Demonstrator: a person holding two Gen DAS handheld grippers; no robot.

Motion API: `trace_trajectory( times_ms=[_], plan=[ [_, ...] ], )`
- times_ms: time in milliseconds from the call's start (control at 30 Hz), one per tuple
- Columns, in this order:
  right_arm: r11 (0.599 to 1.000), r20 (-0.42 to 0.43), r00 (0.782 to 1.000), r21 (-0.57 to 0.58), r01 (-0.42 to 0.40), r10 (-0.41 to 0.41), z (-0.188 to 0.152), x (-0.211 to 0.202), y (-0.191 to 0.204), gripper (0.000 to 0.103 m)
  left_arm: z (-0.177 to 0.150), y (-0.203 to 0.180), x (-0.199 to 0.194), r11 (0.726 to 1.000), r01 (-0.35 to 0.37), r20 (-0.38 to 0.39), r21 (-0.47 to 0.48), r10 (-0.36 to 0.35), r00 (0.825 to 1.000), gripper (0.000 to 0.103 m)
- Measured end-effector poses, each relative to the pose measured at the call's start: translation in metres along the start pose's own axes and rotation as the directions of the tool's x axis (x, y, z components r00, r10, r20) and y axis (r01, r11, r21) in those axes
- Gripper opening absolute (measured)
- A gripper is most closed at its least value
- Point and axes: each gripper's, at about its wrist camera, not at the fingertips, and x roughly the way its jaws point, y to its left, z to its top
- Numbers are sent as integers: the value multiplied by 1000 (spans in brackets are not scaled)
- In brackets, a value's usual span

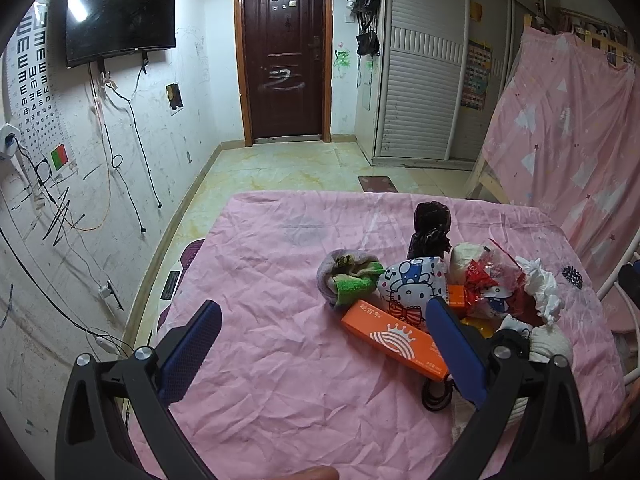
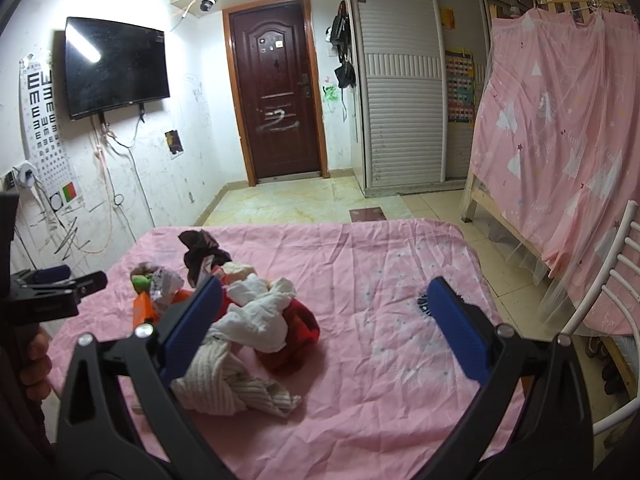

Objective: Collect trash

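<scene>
Trash pile sits on the pink sheet [image 1: 280,360], right of centre in the left wrist view, left of centre in the right wrist view. Items bunched together, most touching.

- Orange box [image 1: 394,338]: flat, long, lying at the near edge of the pile, crown print on top. Its near end runs behind the left gripper's right finger.
- Hello Kitty pouch [image 1: 412,284]: just behind the box, touching it.
- Grey-and-green cloth wad [image 1: 348,278]: at the pile's left edge.
- Black plastic bag [image 1: 430,228]: standing upright at the far side.
- Red wrapper [image 1: 494,280] and crumpled white tissue [image 1: 540,284]: on the right side of the pile.
- Striped white cloth [image 2: 228,376]: nearest the right wrist camera, with a red item [image 2: 298,330] beside it under more white tissue.
- Black loops [image 1: 436,394], perhaps hair ties, beside the box's near end.

Left gripper [image 1: 322,322]: fingers spread wide, nothing between them, hovering low over bare sheet just left of the pile. Right gripper [image 2: 326,304]: also spread wide and empty; its left finger overlaps the pile in view, contact not clear.

Surroundings: dark wooden door [image 1: 286,52] straight ahead, wall-mounted TV [image 1: 120,12] on the left, eye chart [image 2: 46,128] beside it, white slatted wardrobe [image 2: 400,92], pink curtain [image 2: 560,136] on the right, white chair back [image 2: 616,288] near the bed's corner.
</scene>
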Motion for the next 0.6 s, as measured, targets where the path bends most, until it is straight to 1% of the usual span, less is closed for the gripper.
trace_trajectory(
  times_ms=[600],
  plan=[
    [1000,-2,1000,-5,-3,3,0,-1,2,99,1,-1,-1,1000,-2,2,6,2,1000,95]
  ],
)
